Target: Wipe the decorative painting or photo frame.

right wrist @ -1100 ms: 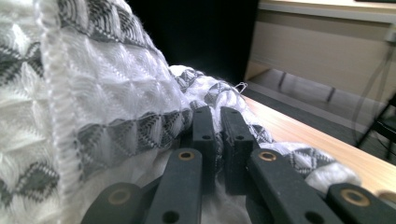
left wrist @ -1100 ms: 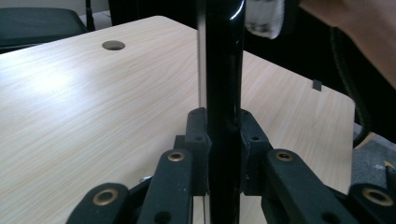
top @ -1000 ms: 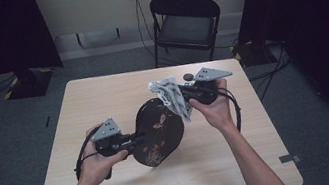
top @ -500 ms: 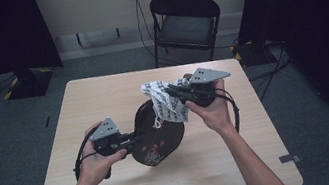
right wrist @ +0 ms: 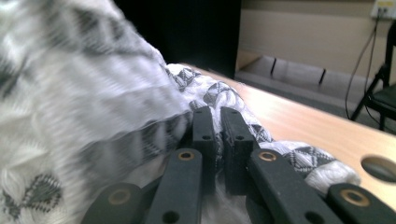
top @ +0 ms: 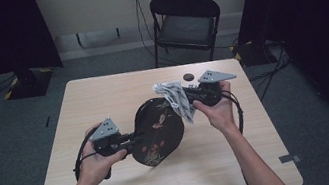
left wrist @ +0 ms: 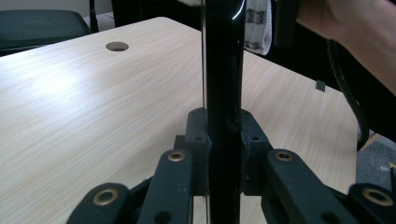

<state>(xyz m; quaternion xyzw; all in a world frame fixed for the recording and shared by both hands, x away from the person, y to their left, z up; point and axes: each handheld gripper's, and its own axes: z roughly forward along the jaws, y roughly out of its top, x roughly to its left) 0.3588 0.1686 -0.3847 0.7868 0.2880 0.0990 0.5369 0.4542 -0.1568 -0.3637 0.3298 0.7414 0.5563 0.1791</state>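
L hand [top: 97, 157]: seen in high view entering from the bottom edge, forearm angled up and right; wrapped round the left tongs [top: 132, 139], which are pointed right, roughly level.
L tongs state: clamped on the near-left rim of the black plate [top: 158, 130]; in left gripper view the plate [left wrist: 224, 70] is seen edge-on, upright, pressed between both pads.
R hand [top: 219, 111]: forearm raised from bottom right, hand cupped under the right tongs [top: 187, 94], which are pointed left at the plate's upper edge.
R tongs state: brought together on the patterned cloth [top: 176, 99]; in right gripper view the jaws are nearly touching, w/ cloth [right wrist: 93, 93] bunched round them.
Plate: held tilted above the tabletop [top: 102, 98], decorated face turned up toward the high camera, near the centre.
Cloth: pressed against the plate's upper-right rim.
High view adds: flower pattern on plate, both forearms, black chair [top: 186, 23] beyond the tabletop.
Gripper views add: plate's thin glossy edge; cloth's grey-white weave up close; round hole [left wrist: 116, 46] in the tabletop.
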